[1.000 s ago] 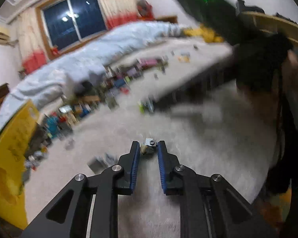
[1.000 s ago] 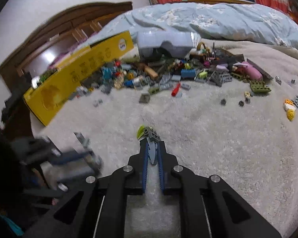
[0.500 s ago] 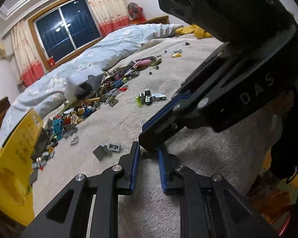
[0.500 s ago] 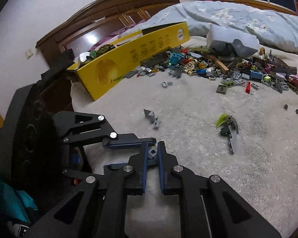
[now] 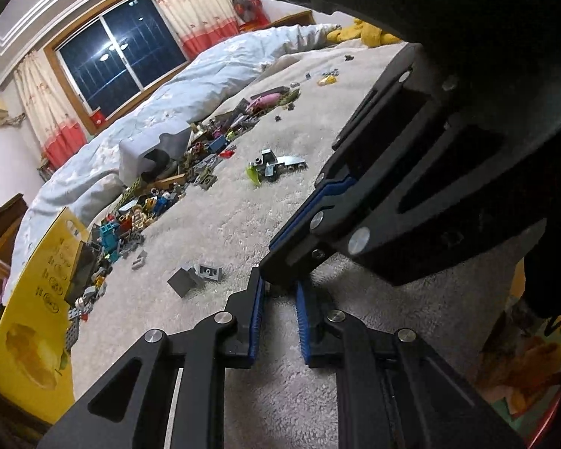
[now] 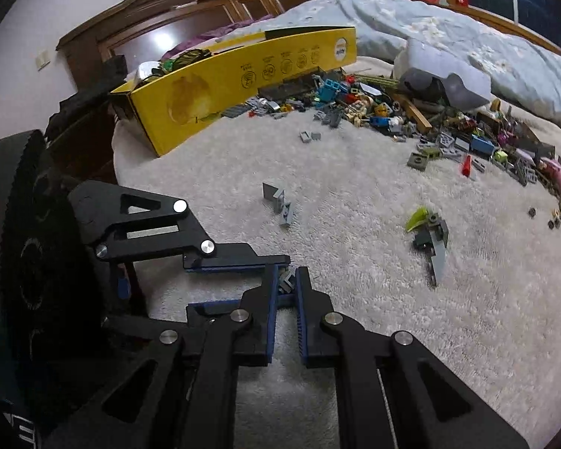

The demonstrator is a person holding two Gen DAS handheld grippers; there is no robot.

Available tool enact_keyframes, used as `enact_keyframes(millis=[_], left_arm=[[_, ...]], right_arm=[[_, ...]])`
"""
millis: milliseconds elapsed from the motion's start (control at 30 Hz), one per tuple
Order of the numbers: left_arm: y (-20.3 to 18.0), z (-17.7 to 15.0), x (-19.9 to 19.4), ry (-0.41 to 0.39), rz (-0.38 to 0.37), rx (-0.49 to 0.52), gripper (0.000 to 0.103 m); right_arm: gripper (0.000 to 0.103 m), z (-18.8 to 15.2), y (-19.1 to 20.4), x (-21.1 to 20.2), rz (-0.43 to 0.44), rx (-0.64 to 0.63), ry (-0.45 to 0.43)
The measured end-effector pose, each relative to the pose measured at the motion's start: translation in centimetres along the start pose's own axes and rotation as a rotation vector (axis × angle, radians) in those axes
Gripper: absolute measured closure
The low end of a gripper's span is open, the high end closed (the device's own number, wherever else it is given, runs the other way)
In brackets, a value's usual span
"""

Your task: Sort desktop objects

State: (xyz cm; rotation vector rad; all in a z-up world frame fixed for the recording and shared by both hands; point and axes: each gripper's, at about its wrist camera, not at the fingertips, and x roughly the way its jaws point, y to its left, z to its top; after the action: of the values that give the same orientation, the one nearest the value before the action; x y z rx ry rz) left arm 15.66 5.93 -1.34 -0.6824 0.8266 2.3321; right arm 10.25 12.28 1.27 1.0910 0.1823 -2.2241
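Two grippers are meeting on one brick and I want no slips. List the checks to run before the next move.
1. Right gripper shut on the small grey piece: ok.
2. Left gripper jaws closing with the piece between them, firm hold: cannot tell.
3. Piece lifted off the cream blanket: cannot tell.
4. Green-tipped assembly lying apart from both grippers: ok.
5. Two loose grey bricks clear of the fingers: ok.
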Motion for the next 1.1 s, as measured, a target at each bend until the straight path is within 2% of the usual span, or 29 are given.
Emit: enact_keyframes(millis=[100, 267, 300, 333, 400, 467, 533, 600, 667, 767, 833, 933, 1000, 1033, 1100], left_arm=[[-0.3, 0.1, -0.1, 0.024, 0.044, -0.078, 0.087], [-0.2, -0.2, -0.5, 0.048, 0.071, -0.156, 0.089], [-0.5, -0.5, -1.0, 0.043, 0.076, -0.159, 0.102], [-0.9, -0.7, -1.4, 0.038, 0.117, -0.151, 0.103], [-1.7, -1.6, -2.3, 0.015, 0.16, -0.13, 0.103], [-1.5, -2.0, -2.4, -0.002, 0.142, -0.119, 0.103], [-0.7, -2.2, -2.6, -0.01, 0.118, -0.15, 0.102], [-0.5, -2.4, -2.8, -0.011, 0.128, -0.149, 0.102], [-0.4, -2.4, -3.1, -0.034, 0.103, -0.138, 0.102], [-0.3, -1.8, -2.6, -0.028, 0.084, -0.1, 0.102], [-0.4, -1.5, -2.6, -0.027, 0.076, -0.066, 0.101], [0.0, -1.1, -2.6, -0.047, 0.043, -0.028, 0.101], [-0.1, -1.0, -2.2, -0.03, 0.002, 0.042, 0.101], [-0.3, -0.9, -2.1, -0.032, 0.008, 0.075, 0.1], [-0.2, -0.8, -1.9, -0.035, 0.006, 0.103, 0.099]], right_arm=[[0.096, -0.2, 0.4, 0.1, -0.026, 0.001, -0.007], [0.096, -0.2, 0.9, 0.2, -0.04, 0.0, -0.019], [0.096, -0.2, 0.9, 0.2, -0.05, 0.005, -0.022], [0.096, -0.3, 0.6, 0.7, -0.08, 0.012, 0.001], [0.095, -0.5, 0.1, 0.6, -0.047, 0.042, -0.019], [0.095, -0.5, 0.3, 0.7, -0.056, 0.042, -0.025], [0.095, -0.5, 0.7, 0.7, -0.075, 0.011, -0.032], [0.095, -0.2, 0.2, 0.5, -0.046, 0.048, -0.03], [0.094, -0.2, -0.6, 0.2, 0.005, 0.089, -0.043], [0.094, -0.5, -2.4, -0.4, 0.098, 0.192, -0.062], [0.094, -0.7, -3.2, -0.7, 0.129, 0.245, -0.068], [0.094, -0.9, -2.9, -1.3, 0.108, 0.226, -0.085], [0.094, -0.8, -2.5, -1.5, 0.106, 0.206, -0.094], [0.094, -0.6, -2.4, -1.5, 0.128, 0.206, -0.096], [0.094, -0.4, -2.2, -1.3, 0.116, 0.195, -0.088]])
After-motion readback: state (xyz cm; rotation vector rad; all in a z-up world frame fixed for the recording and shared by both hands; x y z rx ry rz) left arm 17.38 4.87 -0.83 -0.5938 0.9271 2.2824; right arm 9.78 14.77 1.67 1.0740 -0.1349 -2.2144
